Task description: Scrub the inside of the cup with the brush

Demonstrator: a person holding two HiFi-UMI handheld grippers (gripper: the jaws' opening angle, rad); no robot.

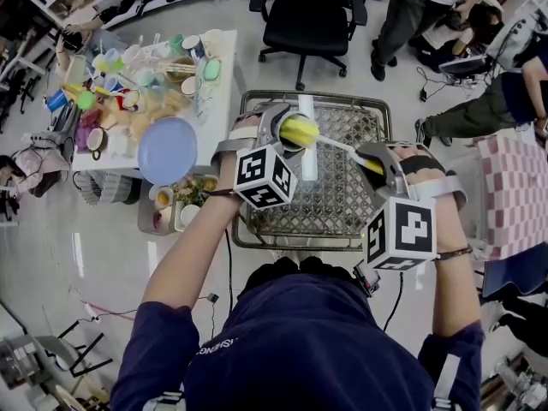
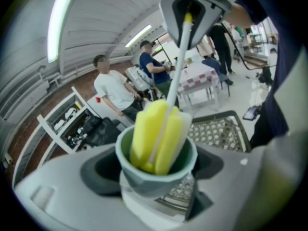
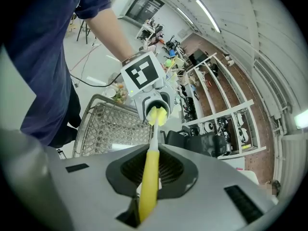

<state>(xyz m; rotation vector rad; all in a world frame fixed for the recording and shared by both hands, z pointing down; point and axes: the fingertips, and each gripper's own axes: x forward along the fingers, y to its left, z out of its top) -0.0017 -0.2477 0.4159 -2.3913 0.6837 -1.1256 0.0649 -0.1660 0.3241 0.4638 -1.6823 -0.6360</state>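
Note:
My left gripper [image 1: 276,133] is shut on a pale green cup [image 2: 156,173], held tilted over the wire basket [image 1: 342,191]. A brush with a yellow sponge head [image 2: 156,136] sits inside the cup; the head also shows at the cup's mouth in the head view [image 1: 300,130]. Its white stem [image 1: 336,144] runs right to a yellow handle [image 3: 149,179], which my right gripper [image 1: 383,163] is shut on. In the right gripper view the cup [image 3: 157,110] faces me with the sponge in its mouth, under the left gripper's marker cube [image 3: 142,72].
A white table [image 1: 218,101] at the left carries a blue plate [image 1: 167,150], several cups and bowls. A black office chair [image 1: 312,11] stands beyond the basket. People stand and sit at the upper right. A checked cloth table [image 1: 514,195] is at the right.

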